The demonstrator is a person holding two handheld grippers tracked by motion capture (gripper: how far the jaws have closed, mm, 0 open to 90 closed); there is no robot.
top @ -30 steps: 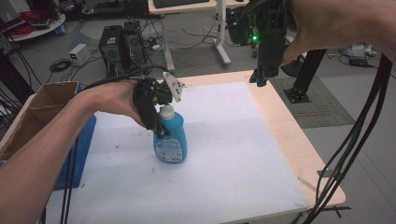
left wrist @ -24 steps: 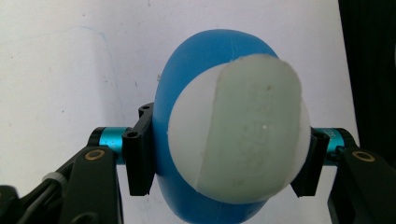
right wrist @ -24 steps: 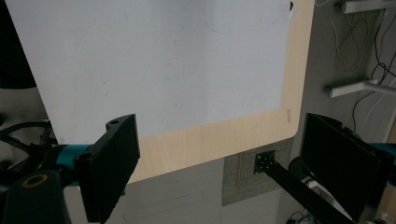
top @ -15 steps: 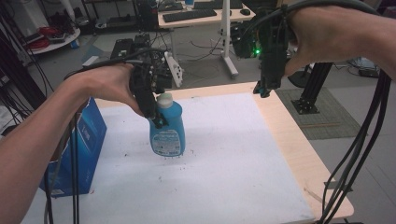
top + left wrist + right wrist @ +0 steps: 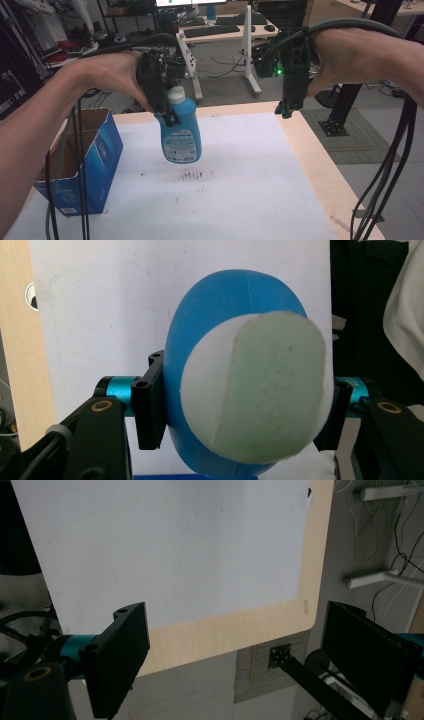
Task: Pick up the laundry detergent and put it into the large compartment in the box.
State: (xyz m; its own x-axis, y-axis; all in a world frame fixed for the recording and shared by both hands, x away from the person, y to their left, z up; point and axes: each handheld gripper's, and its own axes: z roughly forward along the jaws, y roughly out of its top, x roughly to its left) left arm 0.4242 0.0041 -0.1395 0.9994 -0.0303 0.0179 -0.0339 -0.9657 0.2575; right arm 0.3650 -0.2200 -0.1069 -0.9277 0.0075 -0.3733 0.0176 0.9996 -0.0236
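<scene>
A blue bottle (image 5: pixel 181 139) with a white cap (image 5: pixel 176 94) hangs in the air above the white mat (image 5: pixel 240 195), tilted a little. My left gripper (image 5: pixel 163 107) is shut on it just below the cap, pointing down. In the left gripper view the cap (image 5: pixel 265 390) faces the camera, the blue body (image 5: pixel 225 305) lies behind it, and my left gripper (image 5: pixel 241 415) presses a black pad (image 5: pixel 149 415) on each side. My right gripper (image 5: pixel 288 106) hangs high over the table's far right edge. In its own view my right gripper (image 5: pixel 247 660) is open with nothing between the jaws.
An open blue cardboard box (image 5: pixel 92 165) stands at the table's left edge. The mat has dark specks (image 5: pixel 192 175) under the bottle. A bare wooden strip (image 5: pixel 320 170) runs along the table's right side. Thick cables (image 5: pixel 387 170) hang at the right. A desk with keyboards (image 5: pixel 220 31) stands behind.
My left gripper has risen with the blue bottle, which now hangs well above the mat. The right gripper has stayed where it was.
</scene>
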